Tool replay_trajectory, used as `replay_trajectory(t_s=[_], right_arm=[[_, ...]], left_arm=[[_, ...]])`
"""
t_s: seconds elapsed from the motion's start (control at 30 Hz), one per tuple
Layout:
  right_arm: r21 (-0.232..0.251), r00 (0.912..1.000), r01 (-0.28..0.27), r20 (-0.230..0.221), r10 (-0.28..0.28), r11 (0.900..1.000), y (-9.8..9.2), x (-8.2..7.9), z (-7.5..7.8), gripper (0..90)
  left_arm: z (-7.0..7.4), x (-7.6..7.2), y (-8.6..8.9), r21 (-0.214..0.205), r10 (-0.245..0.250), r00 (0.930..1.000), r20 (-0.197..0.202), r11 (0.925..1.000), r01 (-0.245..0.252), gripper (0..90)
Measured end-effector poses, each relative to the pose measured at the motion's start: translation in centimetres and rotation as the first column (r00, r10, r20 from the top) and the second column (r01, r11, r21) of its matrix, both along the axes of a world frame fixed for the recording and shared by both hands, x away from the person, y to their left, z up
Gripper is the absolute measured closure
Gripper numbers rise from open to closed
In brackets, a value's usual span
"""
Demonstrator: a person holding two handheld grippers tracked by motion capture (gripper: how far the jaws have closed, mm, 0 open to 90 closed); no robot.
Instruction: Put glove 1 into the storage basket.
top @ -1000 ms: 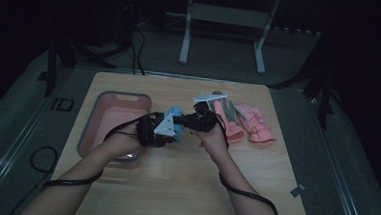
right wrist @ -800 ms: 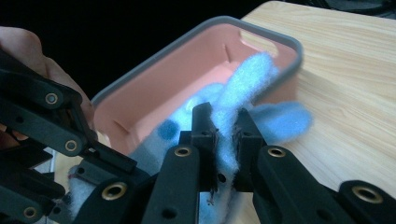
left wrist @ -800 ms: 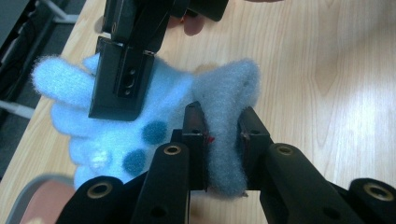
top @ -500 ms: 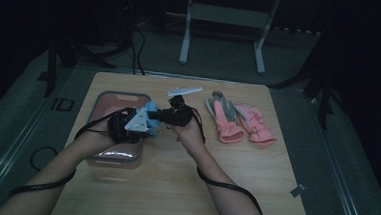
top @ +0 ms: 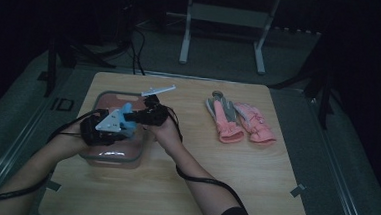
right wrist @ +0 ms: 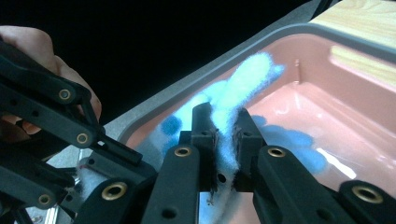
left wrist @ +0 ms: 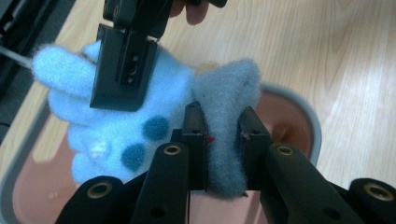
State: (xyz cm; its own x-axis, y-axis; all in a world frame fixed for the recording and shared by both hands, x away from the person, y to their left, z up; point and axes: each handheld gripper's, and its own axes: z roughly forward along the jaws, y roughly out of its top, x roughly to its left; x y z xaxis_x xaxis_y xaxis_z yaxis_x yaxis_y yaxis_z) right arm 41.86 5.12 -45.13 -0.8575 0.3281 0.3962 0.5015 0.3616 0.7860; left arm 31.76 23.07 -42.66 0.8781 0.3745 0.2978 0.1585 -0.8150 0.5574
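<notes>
Both grippers clamp one light blue glove (left wrist: 140, 121) over the pink bin (top: 106, 157) at the table's (top: 254, 186) 9 o'clock. Left gripper (left wrist: 222, 135) pinches its grey cuff, right gripper (right wrist: 227, 128) its fingers. Pink gloves (top: 240, 121) lie at 2 o'clock.

Your blue glove (left wrist: 140, 116) looks like fuzzy, matt fleece with darker blue dots, its cuff a greyer nap. Under it, the pink bin (right wrist: 355, 107) is smooth plastic with a wet-looking gloss and a grey matt rim. Your left tool (left wrist: 219, 130) and right tool (right wrist: 226, 135) are matt black plastic with brass-coloured rivets. The bench (top: 224, 179) beside the bin is pale, smooth wood grain.
</notes>
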Motion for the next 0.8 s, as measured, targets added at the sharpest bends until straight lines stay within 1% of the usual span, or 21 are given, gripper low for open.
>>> replay_trajectory(t_s=[0.07, 0.1, 0.17, 0.23, 0.27, 0.33, 0.4, 0.43, 0.47, 0.5, 0.53, 0.57, 0.6, 0.63, 0.73, 0.77, 0.8], right_arm=[[-0.011, 1.0000, -0.004, -0.001, 0.004, 0.9999, 0.5, 0.0, -0.4, 82.7], [-0.020, 1.0000, -0.004, -0.005, 0.004, 0.9998, 0.7, 0.0, -0.7, 82.8], [-0.036, 0.9998, -0.004, -0.019, 0.003, 0.9993, 1.0, 0.3, -1.3, 82.7], [-0.055, 0.9993, -0.003, -0.038, 0.001, 0.9985, 1.3, 0.7, -1.9, 82.6], [-0.069, 0.9987, 0.000, -0.050, -0.003, 0.9976, 1.4, 0.8, -2.3, 82.6], [-0.094, 0.9982, 0.007, -0.059, -0.013, 0.9956, 1.6, 1.1, -2.8, 82.4], [-0.128, 0.9982, 0.012, -0.056, -0.019, 0.9916, 1.9, 1.4, -3.3, 81.5], [-0.128, 0.9982, 0.012, -0.056, -0.019, 0.9916, 1.9, 1.4, -3.3, 81.5], [-0.147, 0.9980, 0.013, -0.059, -0.022, 0.9890, 2.0, 1.4, -3.5, 81.5], [-0.147, 0.9980, 0.013, -0.059, -0.022, 0.9890, 2.0, 1.4, -3.5, 79.7], [-0.185, 0.9973, 0.032, -0.060, -0.043, 0.9822, 2.2, 1.6, -3.7, 67.7], [-0.182, 0.9972, 0.038, -0.056, -0.049, 0.9826, 2.1, 1.7, -3.6, 60.5], [-0.189, 0.9972, 0.049, -0.047, -0.059, 0.9808, 2.0, 1.7, -3.6, 56.3], [-0.196, 0.9967, 0.060, -0.042, -0.070, 0.9787, 1.9, 1.7, -3.5, 53.8], [-0.186, 0.9961, 0.073, -0.036, -0.081, 0.9798, 1.4, 1.8, -3.4, 46.8], [-0.186, 0.9957, 0.080, -0.032, -0.087, 0.9793, 1.2, 1.8, -3.3, 44.9], [-0.181, 0.9957, 0.083, -0.027, -0.089, 0.9801, 1.0, 1.7, -3.3, 42.8]], left_arm=[[-0.6, 0.0, 0.2, 0.012, -0.001, 1.0000, 0.000, 0.9999, 0.001, 77.7], [-0.9, 0.1, 0.3, 0.011, -0.003, 1.0000, -0.008, 0.9999, 0.003, 77.7], [-1.5, 0.5, 0.3, 0.029, -0.008, 0.9998, -0.017, 0.9996, 0.008, 77.7], [-2.0, 1.0, 0.3, 0.031, -0.012, 0.9991, -0.040, 0.9994, 0.013, 77.7], [-2.3, 1.2, 0.3, 0.035, -0.013, 0.9988, -0.048, 0.9993, 0.015, 77.7], [-2.9, 1.7, 0.3, 0.039, -0.020, 0.9975, -0.067, 0.9990, 0.023, 77.7], [-3.5, 2.2, 0.3, 0.043, -0.018, 0.9961, -0.087, 0.9989, 0.021, 77.7], [-3.5, 2.2, 0.3, 0.043, -0.018, 0.9961, -0.087, 0.9989, 0.021, 77.7], [-3.5, 2.2, 0.3, 0.043, -0.018, 0.9961, -0.087, 0.9989, 0.021, 77.7], [-4.2, 2.8, 0.3, 0.057, -0.014, 0.9932, -0.115, 0.9982, 0.020, 77.7], [-4.5, 3.1, 0.2, 0.058, -0.011, 0.9919, -0.127, 0.9981, 0.019, 77.6], [-4.8, 3.3, 0.2, 0.064, -0.006, 0.9902, -0.140, 0.9978, 0.015, 77.5], [-5.2, 3.5, 0.2, 0.073, 0.000, 0.9900, -0.141, 0.9973, 0.010, 77.5], [-5.4, 3.7, 0.2, 0.075, 0.005, 0.9876, -0.157, 0.9972, 0.007, 77.4], [-6.1, 4.1, 0.0, 0.104, 0.015, 0.9827, -0.185, 0.9946, 0.005, 77.1], [-6.3, 4.1, -0.1, 0.118, 0.018, 0.9826, -0.185, 0.9931, 0.004, 76.9], [-6.4, 4.2, -0.1, 0.126, 0.024, 0.9809, -0.193, 0.9921, 0.001, 76.6]])
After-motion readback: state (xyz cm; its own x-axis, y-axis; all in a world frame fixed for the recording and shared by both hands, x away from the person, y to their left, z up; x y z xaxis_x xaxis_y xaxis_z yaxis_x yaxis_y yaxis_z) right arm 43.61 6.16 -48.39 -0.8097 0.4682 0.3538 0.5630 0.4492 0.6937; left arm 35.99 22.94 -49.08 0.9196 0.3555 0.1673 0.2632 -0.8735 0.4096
